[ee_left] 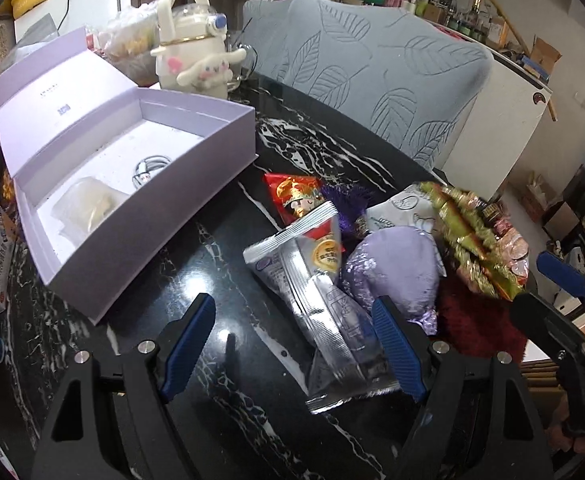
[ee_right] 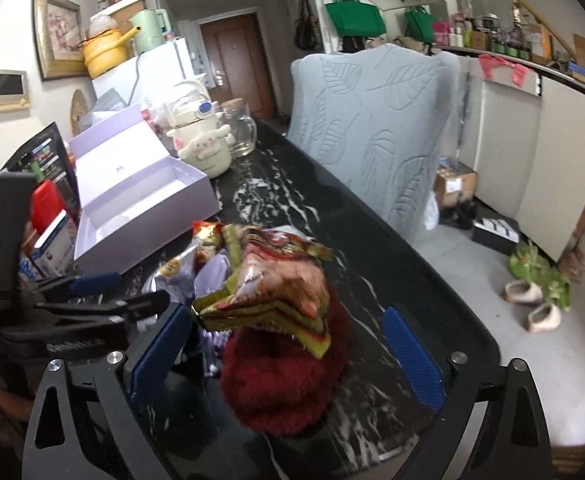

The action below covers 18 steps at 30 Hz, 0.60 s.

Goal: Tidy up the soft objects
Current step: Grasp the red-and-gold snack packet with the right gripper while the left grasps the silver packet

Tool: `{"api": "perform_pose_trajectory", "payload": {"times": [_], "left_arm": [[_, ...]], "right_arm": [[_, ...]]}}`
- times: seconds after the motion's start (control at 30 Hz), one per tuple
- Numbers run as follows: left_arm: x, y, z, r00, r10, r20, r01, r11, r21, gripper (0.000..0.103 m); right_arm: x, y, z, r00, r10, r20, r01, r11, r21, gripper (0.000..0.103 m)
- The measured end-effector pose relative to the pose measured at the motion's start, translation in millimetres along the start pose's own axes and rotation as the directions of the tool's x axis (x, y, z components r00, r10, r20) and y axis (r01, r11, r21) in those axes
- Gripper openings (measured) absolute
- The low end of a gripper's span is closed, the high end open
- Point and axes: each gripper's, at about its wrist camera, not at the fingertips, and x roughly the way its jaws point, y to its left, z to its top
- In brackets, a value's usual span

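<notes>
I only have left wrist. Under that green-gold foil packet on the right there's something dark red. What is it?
Observer: A dark red furry item, lying on the table between the right gripper's open jaws; the pads don't touch it.
Operator: Is the foil packet resting on it?
Observer: Yes, the green-gold foil packet lies on top of it.
Operator: What's past the table edge on that side?
Observer: Floor with a pair of pale slippers.

The green-and-gold foil snack packet [ee_right: 276, 280] is motion-blurred and hides the top of the dark red fluffy pouch [ee_right: 288, 376]. Beneath the silver foil sachet [ee_left: 320, 280], the purple satin pouch [ee_left: 396, 272] is half covered. The black marble table's [ee_left: 220, 264] near edge is cut off.
</notes>
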Motion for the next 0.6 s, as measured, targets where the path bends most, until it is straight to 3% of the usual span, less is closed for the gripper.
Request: {"api": "perform_pose_trajectory", "payload": {"times": [0.17,0.33,0.47,0.6], "left_arm": [[10.5,3.0,0.8,1.000,0.014,-0.013,-0.014,1.000,-0.012,0.081],[16.7,5.2,1.2,1.000,0.025,-0.015,-0.025,1.000,-0.005,0.081],[18.0,5.3,0.2,1.000,0.027,-0.011,-0.027,1.000,0.015,0.080],[24.1,9.8,0.6,0.999,-0.010,-0.037,0.010,1.000,-0.008,0.064]], "right_arm": [[16.1,0.1,7.3,0.998,0.063,-0.026,-0.063,0.998,0.019,0.100],[30.1,-7.2,14.5,0.987,0.155,-0.049,-0.149,0.983,0.111,0.100],[38.8,-8.3,18.4,0.987,0.157,-0.045,-0.149,0.979,0.137,0.099],[46.7,-7.2,18.9,0.986,0.156,-0.064,-0.146,0.980,0.136,0.079]]}}
